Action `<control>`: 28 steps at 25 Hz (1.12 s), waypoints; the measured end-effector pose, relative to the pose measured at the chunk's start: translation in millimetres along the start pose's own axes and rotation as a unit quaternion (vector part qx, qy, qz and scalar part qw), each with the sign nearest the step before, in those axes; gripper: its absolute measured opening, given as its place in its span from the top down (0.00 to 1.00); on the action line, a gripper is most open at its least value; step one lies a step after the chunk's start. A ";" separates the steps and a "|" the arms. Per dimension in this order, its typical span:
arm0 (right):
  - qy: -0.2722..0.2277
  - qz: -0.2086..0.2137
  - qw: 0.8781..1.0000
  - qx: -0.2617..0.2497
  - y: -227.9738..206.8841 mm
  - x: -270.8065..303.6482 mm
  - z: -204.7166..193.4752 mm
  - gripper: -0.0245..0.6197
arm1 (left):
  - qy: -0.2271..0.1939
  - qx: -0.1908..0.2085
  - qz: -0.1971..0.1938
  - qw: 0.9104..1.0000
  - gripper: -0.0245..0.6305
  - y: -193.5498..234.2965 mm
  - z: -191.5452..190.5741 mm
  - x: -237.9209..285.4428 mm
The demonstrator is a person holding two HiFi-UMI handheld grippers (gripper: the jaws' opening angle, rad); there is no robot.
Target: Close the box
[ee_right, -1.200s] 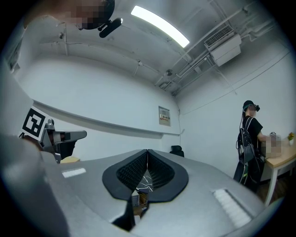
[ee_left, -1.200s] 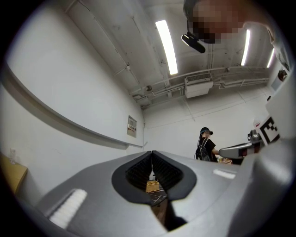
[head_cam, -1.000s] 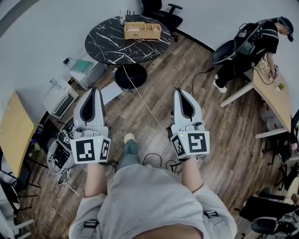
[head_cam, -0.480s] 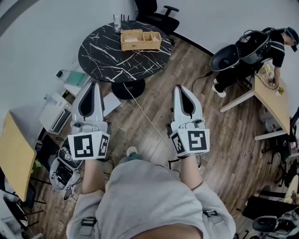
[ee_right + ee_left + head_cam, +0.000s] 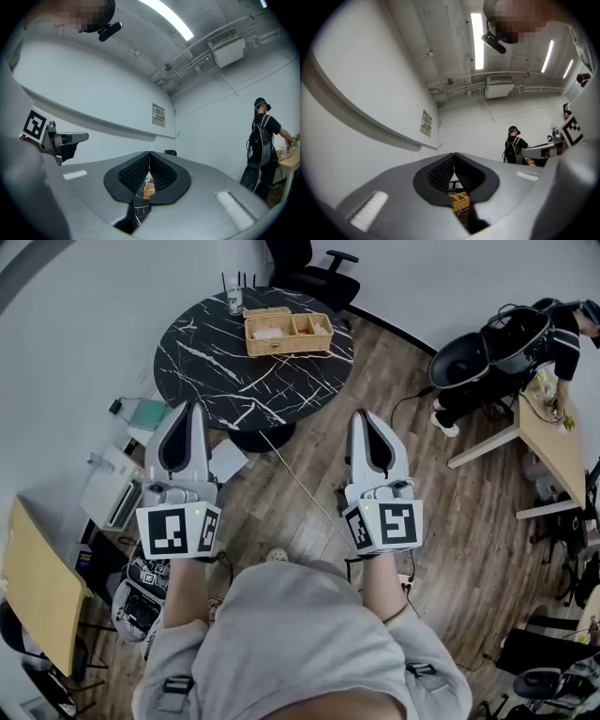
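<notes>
Where the box is sitting: the box (image 5: 288, 333) is lying on the far half of the round counter (image 5: 202, 362), close to the far edge, with its top open and its compartments showing.
Left tongs: the left tongs (image 5: 191, 409) are pressing their pads together on nothing. They are pointing at the counter's near edge, well short of the box.
Right tongs: the right tongs (image 5: 364, 416) are also keeping their pads together on nothing. They are hanging level with the left pair, over the floor (image 5: 441, 512) just right of the counter's near edge.
Seen through the tongs: the box is showing small and far off below the closed pads in both gripper views.
Box edges: a glass (image 5: 233, 300) is standing just beside the far left corner, while the near and right sides are facing bare marble.
Counter room: a wide bare stretch is running from the box to the near rim.
Floor room: wood planks are lying open to the right of the counter, with a thin cable (image 5: 300, 482) crossing them between the two tongs.
Surroundings: a white wall (image 5: 84, 324) is closing in on the left and a chair (image 5: 314, 263) is standing just behind the counter. A person (image 5: 561, 320) is bending over a desk well apart on the right.
</notes>
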State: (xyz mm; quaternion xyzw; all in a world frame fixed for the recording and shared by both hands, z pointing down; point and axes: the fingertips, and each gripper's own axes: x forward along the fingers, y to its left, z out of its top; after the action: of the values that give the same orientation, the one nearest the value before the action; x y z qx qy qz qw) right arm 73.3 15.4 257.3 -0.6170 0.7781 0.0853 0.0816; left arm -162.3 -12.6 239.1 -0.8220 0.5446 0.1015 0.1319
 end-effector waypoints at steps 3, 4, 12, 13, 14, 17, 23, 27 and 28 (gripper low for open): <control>0.008 -0.004 1.000 -0.003 1.8 11.2 -8.2 0.95 | 0.003 -0.008 -0.001 1.000 0.87 10.6 -9.7 12.0; 0.011 -0.006 1.000 -0.003 0.5 13.9 -11.5 0.95 | 0.004 -0.011 -0.002 1.000 0.87 11.9 -13.0 15.3; 0.025 -0.005 1.000 0.001 -5.9 49.7 -33.3 0.95 | 0.015 -0.014 -0.001 1.000 0.87 27.7 -37.4 41.7; 0.024 -0.003 1.000 0.002 -7.1 56.5 -36.4 0.95 | 0.016 -0.012 0.001 1.000 0.87 30.5 -40.6 46.0; 0.023 0.000 1.000 0.003 -8.4 63.7 -39.3 0.95 | 0.016 -0.010 0.004 1.000 0.87 33.5 -43.4 50.6; 0.020 0.008 1.000 0.006 -14.2 88.5 -45.1 0.95 | 0.017 -0.004 0.013 1.000 0.87 43.0 -49.7 68.3; 0.011 0.023 1.000 0.010 -39.8 150.8 -48.1 0.95 | 0.013 0.004 0.027 1.000 0.87 56.1 -57.4 125.0; 0.005 0.030 0.999 0.010 -63.4 192.1 -48.3 0.95 | 0.010 0.008 0.034 0.999 0.87 59.5 -63.0 165.6; 0.005 0.032 0.999 0.011 -68.9 201.9 -48.8 0.95 | 0.010 0.010 0.036 0.999 0.87 60.4 -64.7 175.2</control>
State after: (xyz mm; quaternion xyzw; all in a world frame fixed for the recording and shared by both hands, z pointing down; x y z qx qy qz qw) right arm 93.8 -202.5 255.7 -0.5914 0.7985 0.0767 0.0817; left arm -148.8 -208.5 239.3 -0.8018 0.5758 0.0924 0.1303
